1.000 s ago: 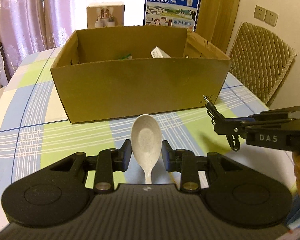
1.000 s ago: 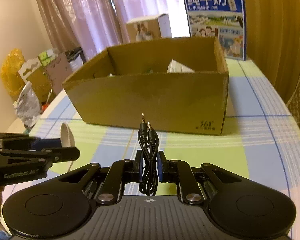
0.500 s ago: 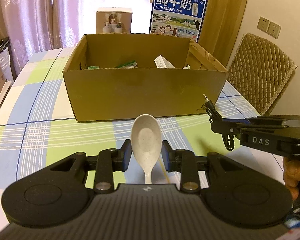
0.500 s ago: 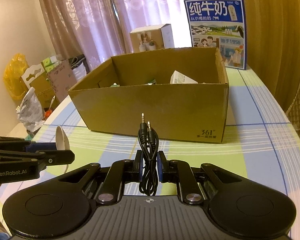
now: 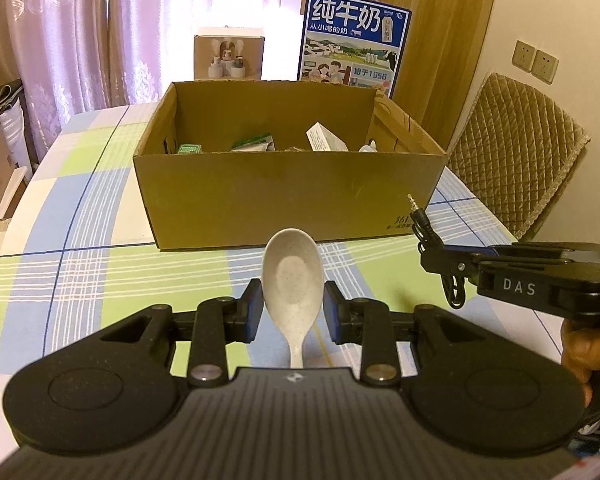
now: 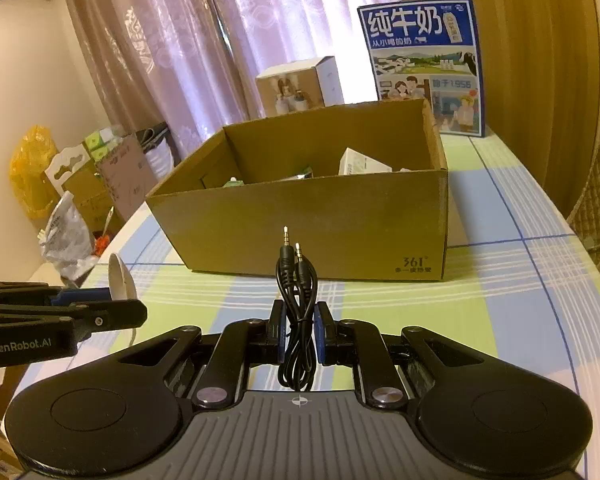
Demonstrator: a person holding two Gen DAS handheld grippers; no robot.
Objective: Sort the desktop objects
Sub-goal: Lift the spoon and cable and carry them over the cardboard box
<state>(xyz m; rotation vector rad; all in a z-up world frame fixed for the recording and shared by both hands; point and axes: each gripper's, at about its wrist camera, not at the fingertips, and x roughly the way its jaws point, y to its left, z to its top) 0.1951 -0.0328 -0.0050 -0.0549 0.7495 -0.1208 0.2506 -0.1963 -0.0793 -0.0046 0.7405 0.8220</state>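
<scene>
My left gripper (image 5: 293, 307) is shut on a white speckled spoon (image 5: 292, 280), bowl up, held above the checked tablecloth. My right gripper (image 6: 299, 330) is shut on a folded black audio cable (image 6: 296, 300) whose two jack plugs stick up. Each gripper shows in the other's view: the right gripper (image 5: 430, 258) with the audio cable (image 5: 422, 226) at the right, the left gripper (image 6: 136, 314) with the spoon (image 6: 120, 278) at the left. Ahead of both stands an open cardboard box (image 5: 292, 192) (image 6: 312, 220) with several small items inside.
A blue milk carton (image 5: 354, 46) and a small printed box (image 5: 228, 58) stand behind the cardboard box. A quilted chair (image 5: 520, 160) is at the table's right. Bags and cartons (image 6: 72, 184) lie beyond the table's left edge. A hand (image 5: 580, 348) grips the right tool.
The left gripper has risen with the spoon, so more of the box's inside shows. The right gripper has barely moved and keeps hold of the cable.
</scene>
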